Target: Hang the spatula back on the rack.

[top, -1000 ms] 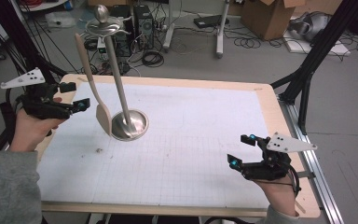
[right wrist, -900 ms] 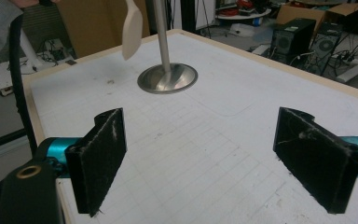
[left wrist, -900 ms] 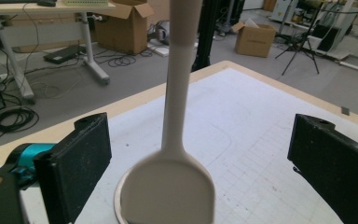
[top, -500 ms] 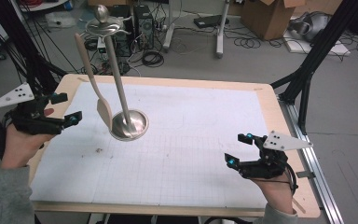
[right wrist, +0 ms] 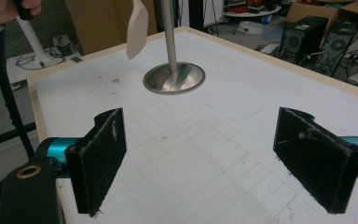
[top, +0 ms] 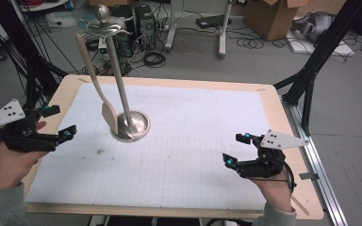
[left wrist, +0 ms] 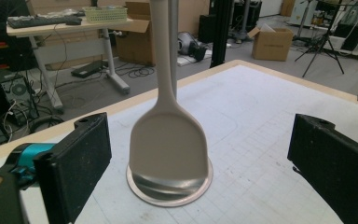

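Note:
A metal stand (top: 131,126) with a round base and a tall pole rises from the left half of the white grid mat (top: 193,155). From its top hangs a beige spatula (top: 109,117), blade down, just above the base. My left gripper (top: 60,122) is open at the table's left edge, well short of the blade. In the left gripper view the spatula (left wrist: 170,144) hangs straight ahead between the wide jaws of that gripper (left wrist: 205,168). My right gripper (top: 235,149) is open near the front right, holding nothing. The right gripper view shows its jaws (right wrist: 207,158) apart, with the stand (right wrist: 174,78) beyond.
The mat lies on a wooden table top (top: 283,117). On the floor behind the table are cardboard boxes (top: 273,16), cables and computer cases. Black frame legs (top: 311,80) stand at the right corner. The other hand (right wrist: 9,7) shows at the top left of the right gripper view.
My left gripper has drawn back from beside the spatula blade, leftward and toward the person, staying open. The right gripper has barely moved.

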A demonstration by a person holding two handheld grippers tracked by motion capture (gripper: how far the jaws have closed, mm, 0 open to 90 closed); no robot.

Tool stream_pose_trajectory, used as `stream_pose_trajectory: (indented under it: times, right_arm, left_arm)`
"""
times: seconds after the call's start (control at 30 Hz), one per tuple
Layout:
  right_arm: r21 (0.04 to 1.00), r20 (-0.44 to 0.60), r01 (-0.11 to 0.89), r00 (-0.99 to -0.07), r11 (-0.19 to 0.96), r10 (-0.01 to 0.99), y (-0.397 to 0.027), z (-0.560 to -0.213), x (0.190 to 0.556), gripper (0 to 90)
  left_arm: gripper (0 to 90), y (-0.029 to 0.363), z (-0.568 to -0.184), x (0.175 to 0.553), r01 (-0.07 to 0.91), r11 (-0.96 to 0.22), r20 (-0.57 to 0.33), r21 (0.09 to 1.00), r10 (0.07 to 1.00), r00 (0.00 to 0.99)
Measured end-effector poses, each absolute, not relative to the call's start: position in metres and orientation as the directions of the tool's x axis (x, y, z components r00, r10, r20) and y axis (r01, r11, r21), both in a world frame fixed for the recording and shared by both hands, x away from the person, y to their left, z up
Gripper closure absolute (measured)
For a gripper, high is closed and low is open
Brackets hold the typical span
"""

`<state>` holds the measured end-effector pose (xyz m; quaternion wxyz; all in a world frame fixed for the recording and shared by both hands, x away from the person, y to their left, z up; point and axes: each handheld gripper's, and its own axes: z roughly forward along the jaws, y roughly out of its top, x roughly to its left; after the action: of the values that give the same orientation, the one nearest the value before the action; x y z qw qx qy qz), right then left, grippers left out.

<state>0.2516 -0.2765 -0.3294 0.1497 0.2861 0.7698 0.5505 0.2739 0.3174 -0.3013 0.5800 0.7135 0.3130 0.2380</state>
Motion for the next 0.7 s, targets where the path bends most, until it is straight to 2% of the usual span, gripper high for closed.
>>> stream_pose_trajectory:
  times: [0.7]
  right_arm:
    - [0.936,0.092,0.275,-0.791,0.218,0.605,-0.274,-0.330,0.261,16.2]
  left_arm:
    - [6.6,0.313,-0.322,0.251,0.165,-0.135,0.000,0.977,0.775,0.632]
